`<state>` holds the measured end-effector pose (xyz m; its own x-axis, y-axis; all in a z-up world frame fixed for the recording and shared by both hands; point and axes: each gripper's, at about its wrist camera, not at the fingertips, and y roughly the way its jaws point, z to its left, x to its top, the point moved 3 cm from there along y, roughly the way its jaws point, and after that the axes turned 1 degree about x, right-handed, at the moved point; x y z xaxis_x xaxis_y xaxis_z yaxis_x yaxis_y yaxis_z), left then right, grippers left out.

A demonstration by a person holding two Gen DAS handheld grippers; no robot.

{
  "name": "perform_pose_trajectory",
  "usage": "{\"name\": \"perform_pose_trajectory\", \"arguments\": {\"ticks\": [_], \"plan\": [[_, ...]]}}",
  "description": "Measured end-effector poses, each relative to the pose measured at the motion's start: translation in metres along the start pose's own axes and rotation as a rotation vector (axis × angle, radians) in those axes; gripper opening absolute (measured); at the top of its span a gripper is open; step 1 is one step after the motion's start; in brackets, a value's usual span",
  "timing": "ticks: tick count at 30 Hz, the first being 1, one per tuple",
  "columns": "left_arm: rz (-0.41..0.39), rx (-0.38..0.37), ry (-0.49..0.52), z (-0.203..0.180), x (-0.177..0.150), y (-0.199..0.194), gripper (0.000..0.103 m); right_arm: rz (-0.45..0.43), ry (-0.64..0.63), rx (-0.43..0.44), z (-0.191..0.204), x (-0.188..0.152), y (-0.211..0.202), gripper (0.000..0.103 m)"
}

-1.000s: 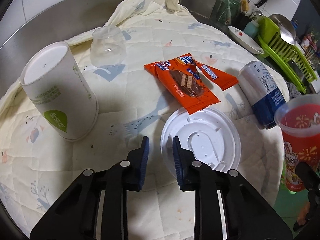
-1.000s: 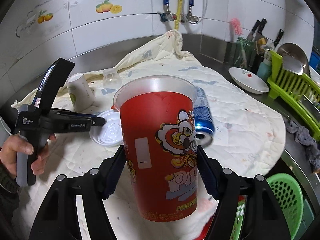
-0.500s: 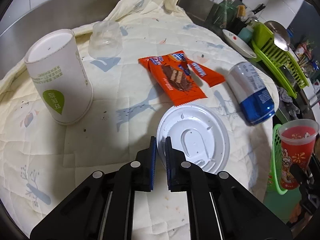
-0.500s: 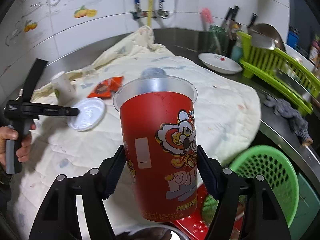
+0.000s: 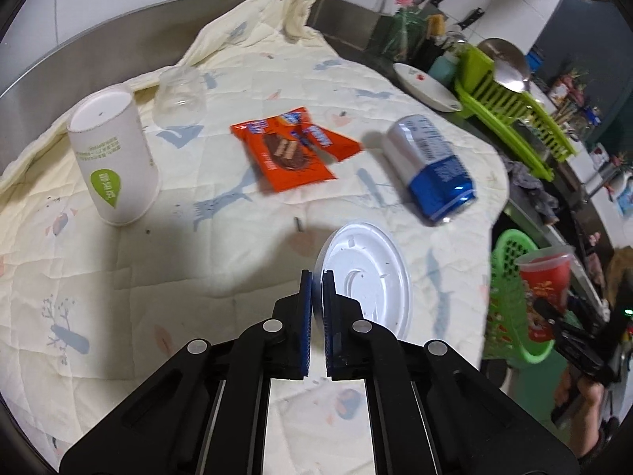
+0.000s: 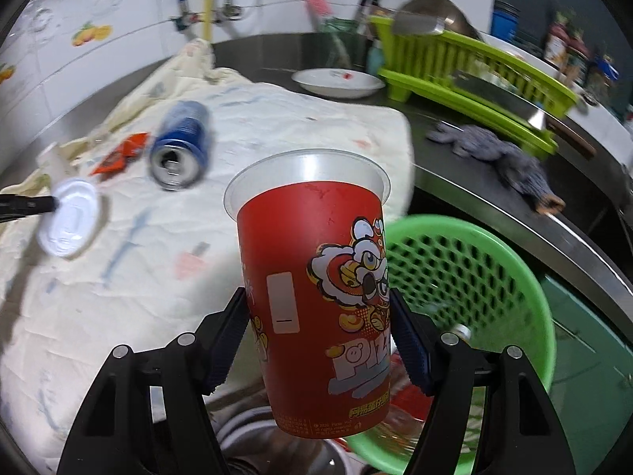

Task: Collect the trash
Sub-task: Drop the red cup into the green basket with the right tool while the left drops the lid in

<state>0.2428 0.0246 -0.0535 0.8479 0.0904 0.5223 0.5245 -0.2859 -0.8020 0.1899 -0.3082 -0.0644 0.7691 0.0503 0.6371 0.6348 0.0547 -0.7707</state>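
Your left gripper (image 5: 317, 289), pinching the light, flexible white lid (image 5: 366, 273) by its near rim, risks bending it.

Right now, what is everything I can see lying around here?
quilted cloth: one, cream, spread over the steel counter
paper cup: one, white with green mark, upside down on the cloth
clear cup: one, transparent, upside down behind the paper cup
snack wrappers: two, orange, mid-cloth
can: one, blue and silver, lying on its side
lid: one, white, pinched at its rim
red cup: one, held above the basket
basket: one, green, beside the counter
plate: one, white
dish rack: one, green
rag: one, grey
left tool: shut on lid
right tool: shut on red cup
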Motion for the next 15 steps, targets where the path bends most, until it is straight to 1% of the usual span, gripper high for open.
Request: {"name": "perform_pose_trajectory", "arguments": {"ticks": [4, 6, 7, 11, 15], "plan": [[-0.015, -0.038, 0.031, -0.019, 0.001, -0.010, 0.004, 0.022, 0.046, -0.058, -0.033, -0.010, 0.005, 0.067], [-0.017, -0.082, 0.042, -0.033, 0.003, -0.014, 0.004, 0.036, 0.072, -0.081, -0.049, -0.014, 0.007, 0.067], [-0.017, -0.092, 0.047, -0.038, 0.004, -0.014, 0.004, 0.041, 0.084, -0.088, -0.055, -0.016, 0.008, 0.067], [-0.017, -0.137, 0.091, -0.070, 0.005, -0.013, 0.004, 0.056, 0.121, -0.130, -0.083, -0.023, 0.010, 0.067], [-0.001, -0.191, 0.130, -0.111, 0.006, -0.003, 0.004, 0.067, 0.146, -0.168, -0.103, -0.028, 0.010, 0.067]]}}
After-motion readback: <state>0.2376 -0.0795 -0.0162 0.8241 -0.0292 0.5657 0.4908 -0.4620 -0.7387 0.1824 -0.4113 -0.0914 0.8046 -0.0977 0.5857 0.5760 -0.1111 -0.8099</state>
